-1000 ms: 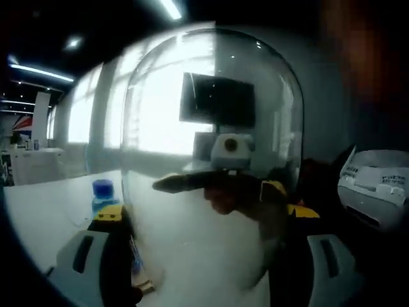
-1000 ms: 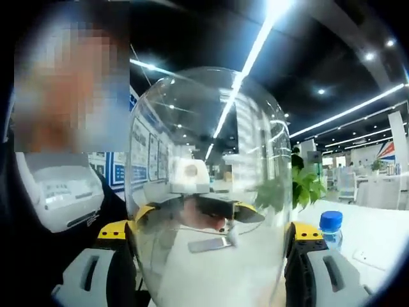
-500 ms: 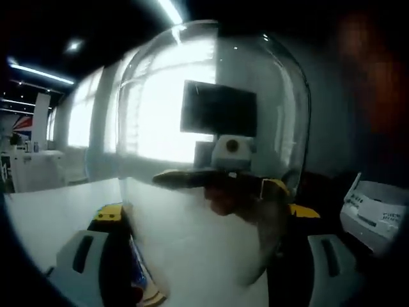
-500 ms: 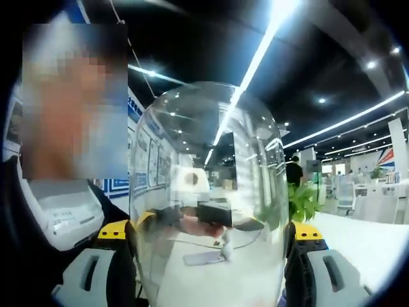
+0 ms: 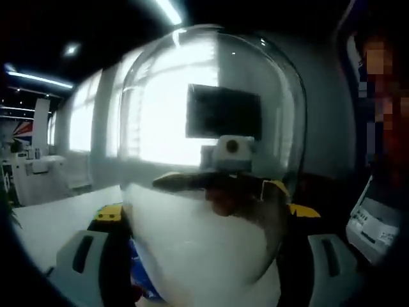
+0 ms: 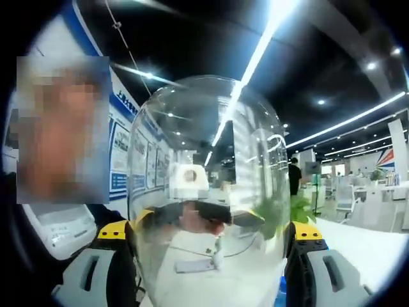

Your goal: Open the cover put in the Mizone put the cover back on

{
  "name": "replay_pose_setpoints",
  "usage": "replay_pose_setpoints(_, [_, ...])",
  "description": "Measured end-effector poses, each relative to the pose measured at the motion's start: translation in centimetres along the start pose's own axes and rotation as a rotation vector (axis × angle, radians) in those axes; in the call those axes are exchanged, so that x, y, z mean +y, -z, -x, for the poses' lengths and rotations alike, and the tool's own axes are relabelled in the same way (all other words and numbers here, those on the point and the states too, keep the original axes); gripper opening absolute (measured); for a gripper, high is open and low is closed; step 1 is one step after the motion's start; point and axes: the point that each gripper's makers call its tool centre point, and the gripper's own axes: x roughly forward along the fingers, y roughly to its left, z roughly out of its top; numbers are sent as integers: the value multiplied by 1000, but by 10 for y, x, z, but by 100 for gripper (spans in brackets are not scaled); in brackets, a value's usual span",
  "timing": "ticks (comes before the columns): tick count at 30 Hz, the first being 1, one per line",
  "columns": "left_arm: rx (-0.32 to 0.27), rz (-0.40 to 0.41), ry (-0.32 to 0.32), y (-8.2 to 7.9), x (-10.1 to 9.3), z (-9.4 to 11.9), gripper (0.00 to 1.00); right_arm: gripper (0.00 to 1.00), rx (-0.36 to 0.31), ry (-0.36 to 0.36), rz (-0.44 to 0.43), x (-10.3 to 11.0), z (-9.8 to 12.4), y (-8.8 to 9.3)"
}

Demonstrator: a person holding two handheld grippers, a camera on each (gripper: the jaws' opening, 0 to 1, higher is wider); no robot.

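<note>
Left gripper view has the clear dome cover (image 5: 211, 160) pinched between its jaws; right gripper view shows the cover (image 6: 208, 192) clamped likewise, so both grippers grip it from opposite sides. It seems lifted, the opening step. A blue-labelled bottle, likely the Mizone (image 5: 142, 281), peeks beside the left jaw. Nothing sits inside the cover. Next: set it aside, then fetch the bottle.
</note>
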Motion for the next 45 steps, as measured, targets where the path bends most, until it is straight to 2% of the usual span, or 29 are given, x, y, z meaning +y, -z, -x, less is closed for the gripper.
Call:
replay_pose_setpoints(10, [-9, -31, 3, -15, 27, -6, 84, 90, 0, -1, 38, -25, -7, -13])
replay_pose_setpoints(15, [-7, -50, 11, -15, 43, -9, 84, 90, 19, 3, 59, -43, -9, -13])
replay_pose_setpoints(19, [0, -49, 17, -8, 59, -12, 84, 90, 54, 7, 65, -59, -13, -5])
replay_pose_setpoints(29, [2, -8, 14, 20, 85, -14, 84, 90, 54, 9, 18, -81, -17, 27])
replay_pose_setpoints(39, [27, 18, 30, 51, 100, -23, 85, 90, 75, 29, -11, -96, -8, 58])
replay_pose_setpoints(45, [47, 18, 34, 67, 102, -25, 85, 90, 88, 34, -12, -97, -6, 76])
